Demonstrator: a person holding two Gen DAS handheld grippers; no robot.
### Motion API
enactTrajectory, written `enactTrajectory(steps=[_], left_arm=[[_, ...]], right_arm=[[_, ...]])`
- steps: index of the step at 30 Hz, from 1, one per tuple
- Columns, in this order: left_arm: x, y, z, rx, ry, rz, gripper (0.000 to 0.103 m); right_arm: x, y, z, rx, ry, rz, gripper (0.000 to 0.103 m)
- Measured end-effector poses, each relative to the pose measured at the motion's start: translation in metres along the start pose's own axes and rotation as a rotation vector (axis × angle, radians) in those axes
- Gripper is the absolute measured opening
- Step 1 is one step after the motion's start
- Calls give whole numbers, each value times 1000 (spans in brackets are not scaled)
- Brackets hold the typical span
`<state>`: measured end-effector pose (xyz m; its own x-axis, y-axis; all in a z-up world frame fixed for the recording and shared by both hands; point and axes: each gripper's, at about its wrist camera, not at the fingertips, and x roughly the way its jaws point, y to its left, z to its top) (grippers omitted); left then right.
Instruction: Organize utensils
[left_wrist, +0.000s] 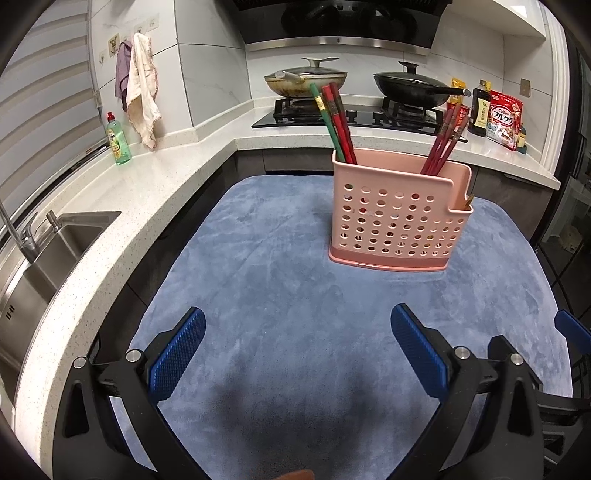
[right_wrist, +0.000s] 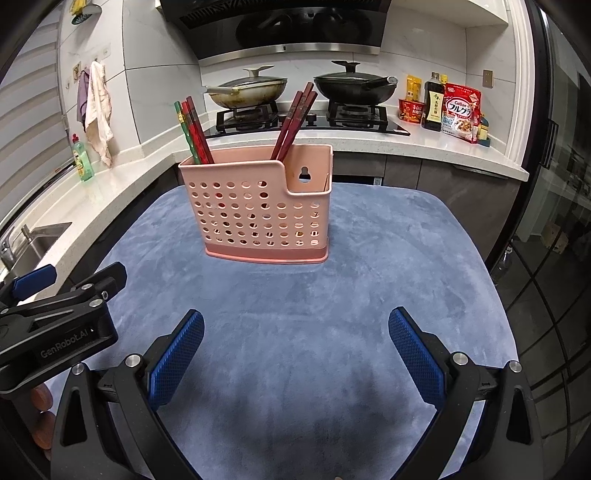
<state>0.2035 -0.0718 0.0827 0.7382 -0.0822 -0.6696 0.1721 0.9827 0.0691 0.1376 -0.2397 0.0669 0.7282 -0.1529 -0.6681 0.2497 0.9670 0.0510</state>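
Observation:
A pink perforated utensil holder (left_wrist: 397, 218) (right_wrist: 264, 210) stands upright on the blue mat (left_wrist: 295, 295) (right_wrist: 332, 295). Red and green chopsticks (left_wrist: 334, 122) (right_wrist: 192, 129) lean in its left compartment. A bundle of dark red chopsticks (left_wrist: 445, 142) (right_wrist: 293, 122) leans in the middle compartment. My left gripper (left_wrist: 297, 332) is open and empty, well short of the holder. My right gripper (right_wrist: 295, 332) is open and empty, also short of it. The left gripper's body (right_wrist: 59, 321) shows at the left of the right wrist view.
White countertop (left_wrist: 129, 206) with a sink (left_wrist: 48, 251) runs along the left. A green bottle (left_wrist: 119, 142) and hanging cloths (left_wrist: 142, 96) are behind it. The stove (left_wrist: 354, 114) carries two lidded pans. Bottles and packets (right_wrist: 458, 109) stand at back right.

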Motion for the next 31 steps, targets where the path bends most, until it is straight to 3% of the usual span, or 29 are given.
enactTrajectory(steps=[7, 31], left_arm=[[5, 8, -1, -25, 12, 49, 96], [13, 4, -6, 21, 25, 37, 96]], right_arm=[[2, -3, 1, 1, 0, -9, 96], [7, -2, 4, 3, 3, -13, 96]])
